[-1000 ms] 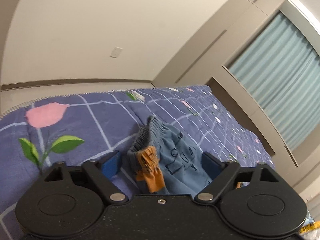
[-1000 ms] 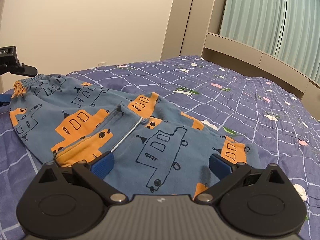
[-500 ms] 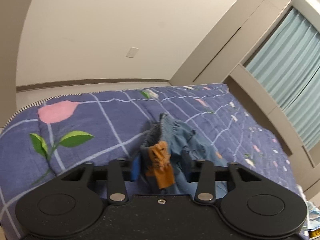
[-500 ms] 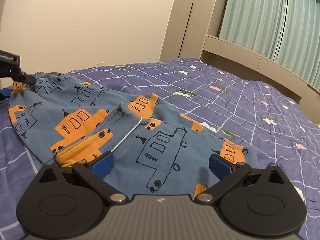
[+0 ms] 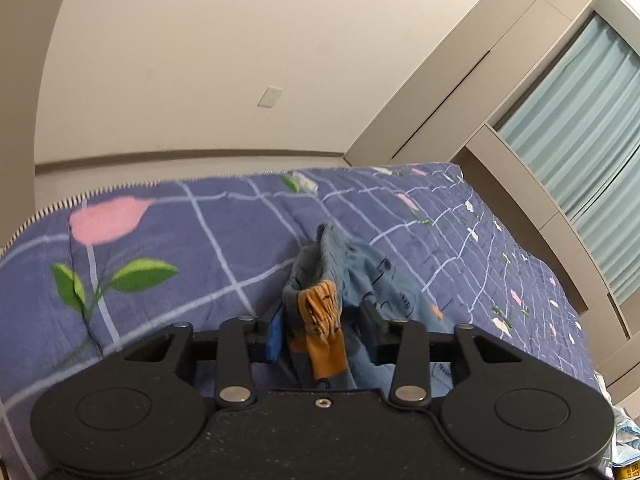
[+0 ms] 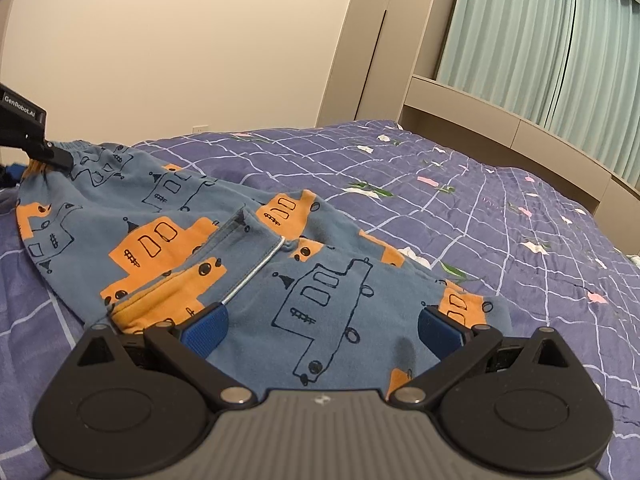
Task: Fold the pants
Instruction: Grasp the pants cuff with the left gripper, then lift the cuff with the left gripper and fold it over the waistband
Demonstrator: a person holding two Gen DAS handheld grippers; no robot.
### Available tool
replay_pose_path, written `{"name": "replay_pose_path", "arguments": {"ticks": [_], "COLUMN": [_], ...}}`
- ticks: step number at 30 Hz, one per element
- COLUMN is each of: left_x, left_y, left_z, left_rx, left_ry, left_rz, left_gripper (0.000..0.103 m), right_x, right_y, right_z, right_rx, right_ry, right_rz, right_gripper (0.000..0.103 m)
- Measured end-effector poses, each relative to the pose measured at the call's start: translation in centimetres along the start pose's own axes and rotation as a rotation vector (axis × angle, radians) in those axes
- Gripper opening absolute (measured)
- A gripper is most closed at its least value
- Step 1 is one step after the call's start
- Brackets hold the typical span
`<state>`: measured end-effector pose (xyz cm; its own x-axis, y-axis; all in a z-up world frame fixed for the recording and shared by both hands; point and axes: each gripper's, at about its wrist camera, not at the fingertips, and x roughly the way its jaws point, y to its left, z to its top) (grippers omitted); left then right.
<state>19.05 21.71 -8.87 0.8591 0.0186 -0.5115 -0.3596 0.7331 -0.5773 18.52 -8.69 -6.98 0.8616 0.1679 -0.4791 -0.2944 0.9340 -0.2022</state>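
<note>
The left gripper [image 5: 320, 332] is clenched on the gathered waistband of the pants [image 6: 248, 264], lifting that end off the bed [image 6: 480, 208]. The rest of the pants lies spread across the purple checked quilt. The right gripper [image 6: 320, 330] is released, its fingers wide apart over the pant legs.

Left tool [image 5: 320, 330] closed from open onto gathered waistband of blue orange-printed cotton pants [image 5: 320, 300]; waistband lifted.
</note>
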Motion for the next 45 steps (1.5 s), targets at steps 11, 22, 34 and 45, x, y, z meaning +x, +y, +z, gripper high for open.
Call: {"name": "replay_pose_path", "arguments": {"ticks": [11, 22, 34, 45], "left_x": [0.2, -1.1, -6.5, -8.1], "left_y": [-0.3, -3.4, -13.9, -24.8], "left_z": [-0.7, 0.5, 0.2, -8.6], "left_rx": [-0.057, 0.027, 0.266, 0.643], "left_ry": [-0.032, -0.063, -0.115, 0.019], "left_rz": [-0.005, 0.024, -0.177, -0.365], "left_gripper": [0.054, 0.017, 0.017, 0.017], "right_x": [0.2, -2.1, -3.7, -9.0], "right_y": [-0.7, -0.9, -2.6, -13.1], "right_z": [-0.1, 0.1, 0.3, -4.8], "right_rx": [0.036, 0.053, 0.045, 0.120], "right_ry": [0.010, -0.129, -0.101, -0.020], "right_rz": [0.027, 0.072, 0.077, -0.141], "right_gripper": [0.103, 0.103, 0.103, 0.103]}}
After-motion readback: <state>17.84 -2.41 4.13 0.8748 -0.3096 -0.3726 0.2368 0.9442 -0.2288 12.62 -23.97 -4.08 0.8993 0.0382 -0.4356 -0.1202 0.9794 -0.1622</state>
